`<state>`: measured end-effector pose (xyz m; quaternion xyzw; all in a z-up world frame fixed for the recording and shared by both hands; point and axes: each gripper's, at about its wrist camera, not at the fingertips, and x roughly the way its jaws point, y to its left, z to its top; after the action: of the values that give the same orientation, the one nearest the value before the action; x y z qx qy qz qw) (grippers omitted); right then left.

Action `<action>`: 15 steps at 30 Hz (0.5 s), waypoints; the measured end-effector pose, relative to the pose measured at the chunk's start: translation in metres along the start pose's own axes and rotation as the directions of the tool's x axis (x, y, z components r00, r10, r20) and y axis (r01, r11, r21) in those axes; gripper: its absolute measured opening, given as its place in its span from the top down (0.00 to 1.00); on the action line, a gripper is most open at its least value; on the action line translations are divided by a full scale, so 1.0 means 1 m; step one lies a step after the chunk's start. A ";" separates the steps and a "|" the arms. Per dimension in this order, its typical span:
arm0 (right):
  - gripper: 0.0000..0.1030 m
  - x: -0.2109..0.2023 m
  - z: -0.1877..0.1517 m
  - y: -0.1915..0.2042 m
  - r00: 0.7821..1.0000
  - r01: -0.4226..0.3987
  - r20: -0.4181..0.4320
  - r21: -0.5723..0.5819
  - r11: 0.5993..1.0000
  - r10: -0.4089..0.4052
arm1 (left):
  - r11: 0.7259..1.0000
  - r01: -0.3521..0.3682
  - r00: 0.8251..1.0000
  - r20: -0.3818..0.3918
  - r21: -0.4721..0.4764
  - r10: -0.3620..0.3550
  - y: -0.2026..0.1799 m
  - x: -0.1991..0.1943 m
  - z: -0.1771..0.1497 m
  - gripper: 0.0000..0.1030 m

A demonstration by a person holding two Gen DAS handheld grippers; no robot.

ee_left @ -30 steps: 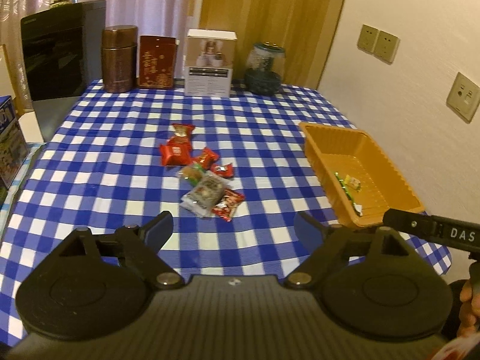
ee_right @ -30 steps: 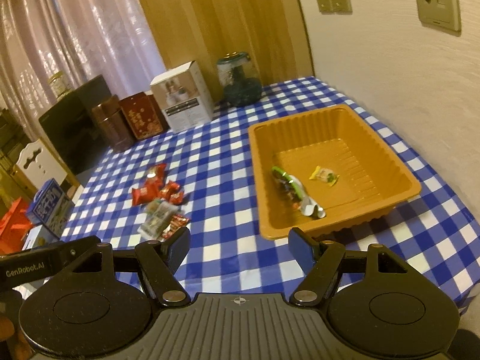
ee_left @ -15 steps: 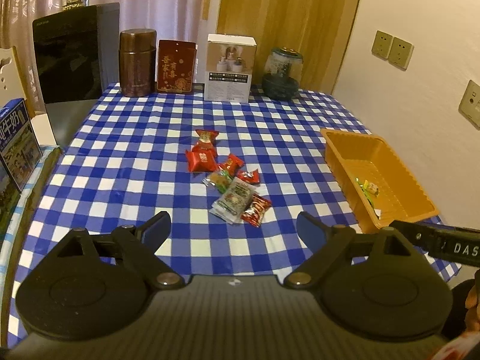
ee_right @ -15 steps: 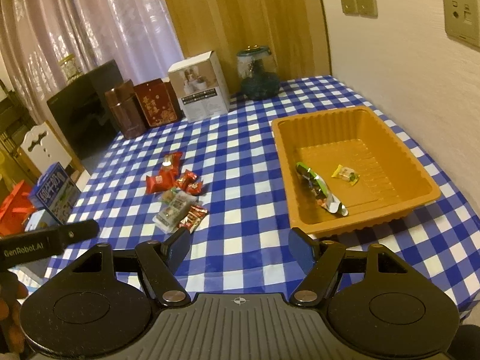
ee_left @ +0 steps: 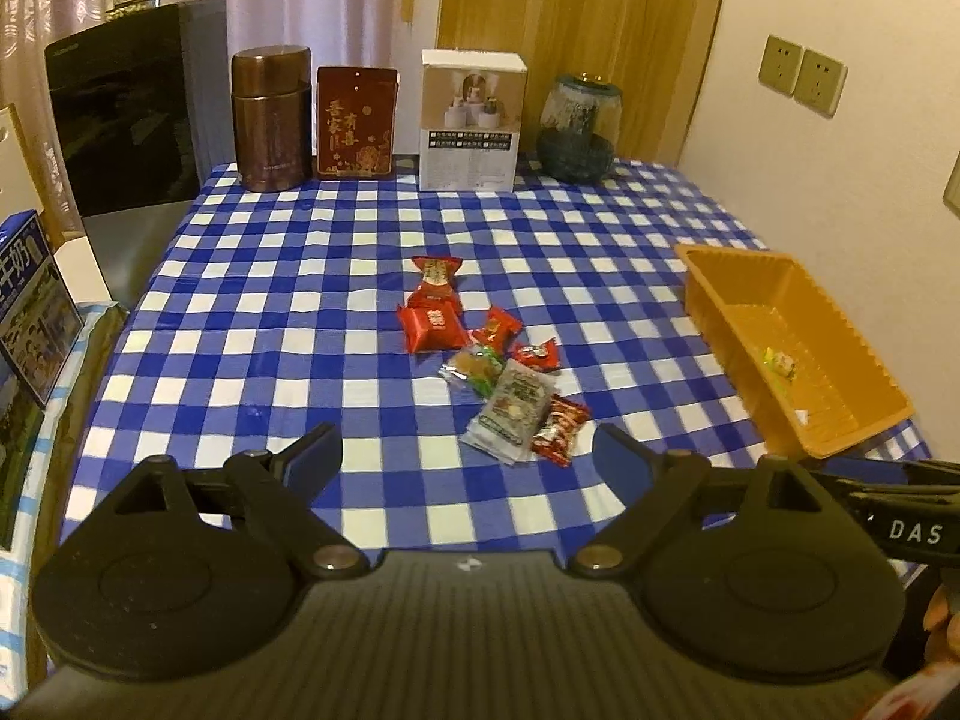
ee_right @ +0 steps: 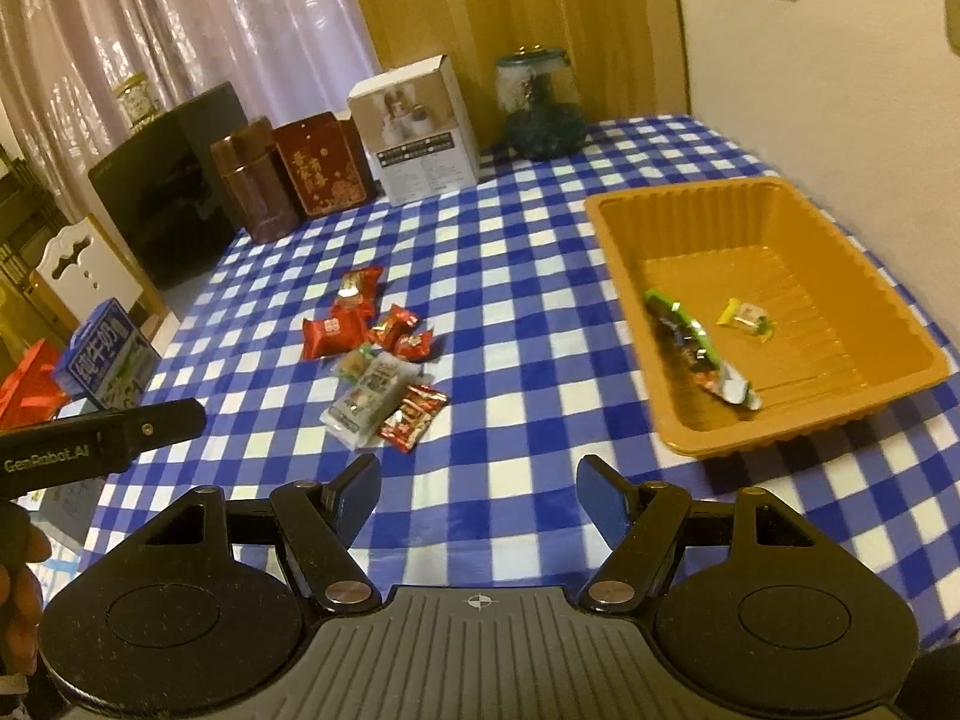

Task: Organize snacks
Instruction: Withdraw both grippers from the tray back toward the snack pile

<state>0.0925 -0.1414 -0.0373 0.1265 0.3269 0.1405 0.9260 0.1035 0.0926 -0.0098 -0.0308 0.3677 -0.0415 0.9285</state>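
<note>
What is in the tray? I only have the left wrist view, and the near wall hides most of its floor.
Observer: Two snacks lie in the tray: a long green wrapper and a small yellow candy, apart from each other.
Operator: Is the right gripper carrying anything?
Observer: No. Its jaws stand open with nothing between them.
Operator: Anything at the far left that I am missing?
Observer: A red item sits beside the milk carton. I cannot tell what it is.
</note>
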 end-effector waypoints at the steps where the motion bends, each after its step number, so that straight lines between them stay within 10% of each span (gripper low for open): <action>1: 0.30 0.004 0.001 0.002 1.000 -0.001 0.000 -0.001 1.000 0.001 | 1.000 0.000 1.000 -0.004 0.006 0.000 0.003 0.004 0.002 0.14; 15: 0.31 0.065 0.001 0.007 0.999 -0.024 -0.043 -0.001 1.000 0.024 | 0.989 0.087 0.991 -0.114 0.117 -0.073 0.018 0.079 0.012 0.26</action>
<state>0.1404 -0.1127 -0.0705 0.1265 0.3450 0.1545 0.9171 0.1702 0.1028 -0.0565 0.0135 0.4133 -0.1029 0.9047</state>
